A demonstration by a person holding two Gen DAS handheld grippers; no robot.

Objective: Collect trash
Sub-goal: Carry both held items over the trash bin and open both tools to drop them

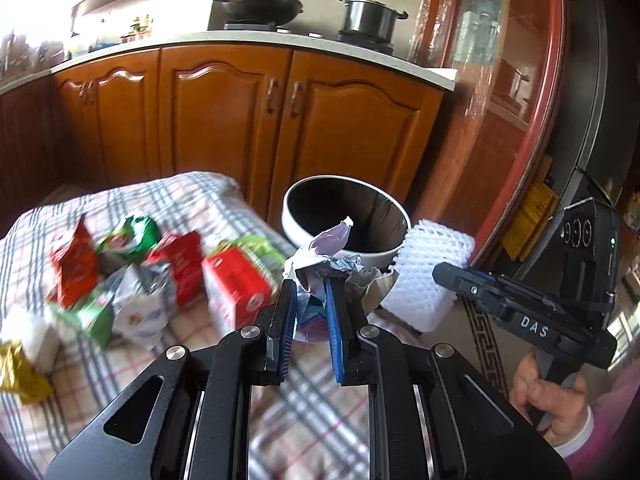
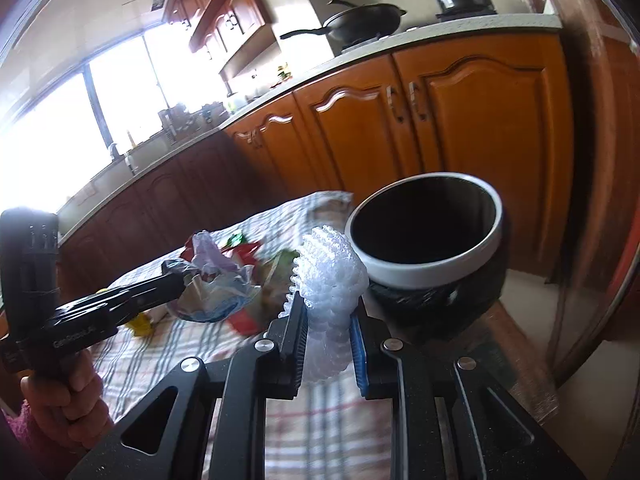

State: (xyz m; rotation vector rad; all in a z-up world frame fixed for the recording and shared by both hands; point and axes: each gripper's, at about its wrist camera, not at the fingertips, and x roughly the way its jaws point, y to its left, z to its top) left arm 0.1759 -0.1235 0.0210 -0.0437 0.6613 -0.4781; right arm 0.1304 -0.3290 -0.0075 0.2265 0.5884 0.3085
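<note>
Both grippers carry a load and point toward the round black bin with a white rim [image 2: 430, 268], which stands just past the far edge of the table covered in a grey-and-pink checked cloth [image 1: 304, 412], presumably so that rubbish can be lifted off the cloth and dropped straight in. The left gripper [image 1: 310, 284] is clamped on a crumpled wad of pale purple and silvery wrapper paper [image 1: 330, 252], its blue-padded jaws drawn close on the bundle, which rises in front of the bin's near rim. The right gripper [image 2: 330, 316] pinches a white foam mesh fruit sleeve [image 2: 330, 280] between its jaws, the sleeve standing upright just beside the bin's rim on its left. Neither load looks to be over the mouth yet, so I judge both hands to be midway through carrying. More rubbish lies on the cloth to the left: red and green cartons and packets [image 1: 168, 264], heaped close together, and a crumpled gold foil piece [image 1: 18, 372] near the table's left edge. The light sleeve may cling to the pads on release.
</note>
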